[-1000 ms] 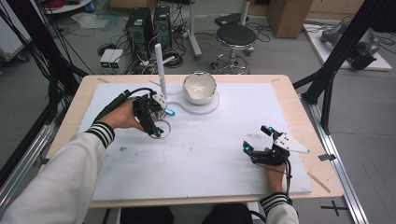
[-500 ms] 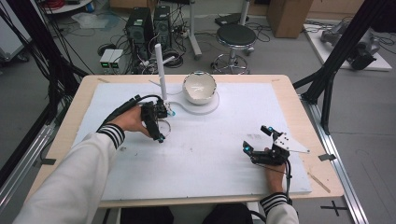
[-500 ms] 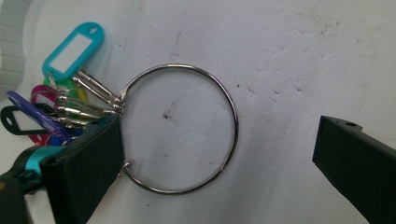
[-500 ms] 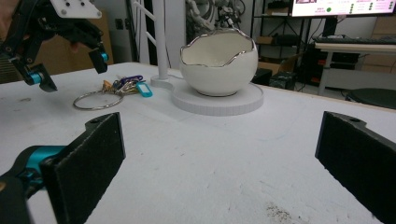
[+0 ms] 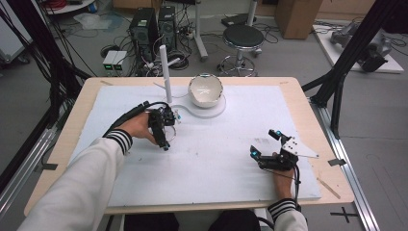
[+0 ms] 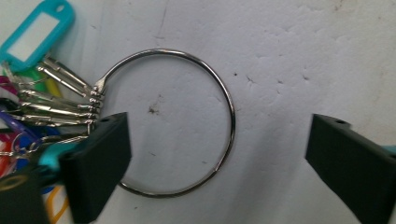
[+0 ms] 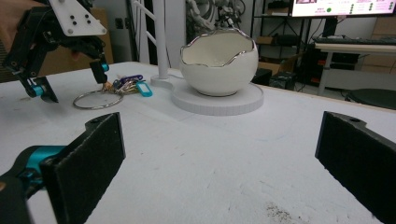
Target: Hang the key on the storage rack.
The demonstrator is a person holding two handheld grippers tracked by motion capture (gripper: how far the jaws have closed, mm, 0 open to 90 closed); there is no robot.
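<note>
Left gripper [image 6: 219, 158] open, jaws w/ the key ring [image 6: 168, 122] between them, ring flat on worktop [image 5: 216, 159] near the bowl [image 5: 205, 90]. Right gripper [image 5: 263, 143] open, holds nothing, well apart.

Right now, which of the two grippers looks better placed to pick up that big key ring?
The left gripper. It hangs right over the key ring, jaws open and straddling the ring's wire. The right gripper sits open at the table's near right corner, far from the keys.
</note>
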